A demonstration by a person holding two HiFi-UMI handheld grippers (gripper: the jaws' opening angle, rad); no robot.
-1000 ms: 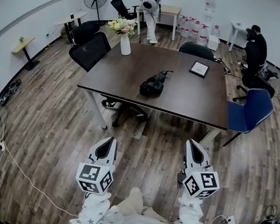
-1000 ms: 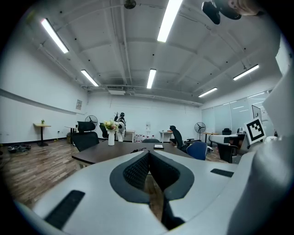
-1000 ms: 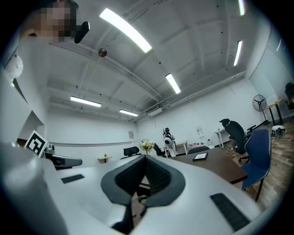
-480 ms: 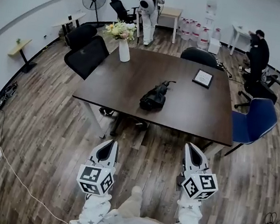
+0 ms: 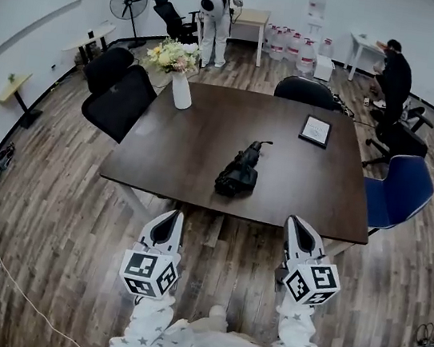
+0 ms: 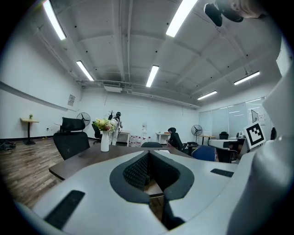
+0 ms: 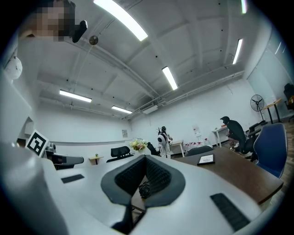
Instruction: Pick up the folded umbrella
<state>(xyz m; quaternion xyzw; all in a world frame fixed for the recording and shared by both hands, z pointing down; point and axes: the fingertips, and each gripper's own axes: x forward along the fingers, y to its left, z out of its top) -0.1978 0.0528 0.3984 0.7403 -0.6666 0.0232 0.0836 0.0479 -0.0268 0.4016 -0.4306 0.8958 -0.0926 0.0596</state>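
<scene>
The counter (image 5: 180, 151) now sits closer to the left gripper (image 5: 169, 216) and the right gripper (image 5: 298, 223), both with jaws pressed together. The folded umbrella (image 5: 238, 172) lies ahead between them, well apart. A vase (image 5: 181, 89) and a tablet (image 5: 315, 131) stand beyond it.

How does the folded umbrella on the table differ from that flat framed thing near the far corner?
The folded umbrella is black and bulky; the framed thing is thin and flat, a pale face in a dark border. The umbrella lies mid-table toward the near edge; the framed thing sits by the far right corner. Both rest on the dark table.
</scene>
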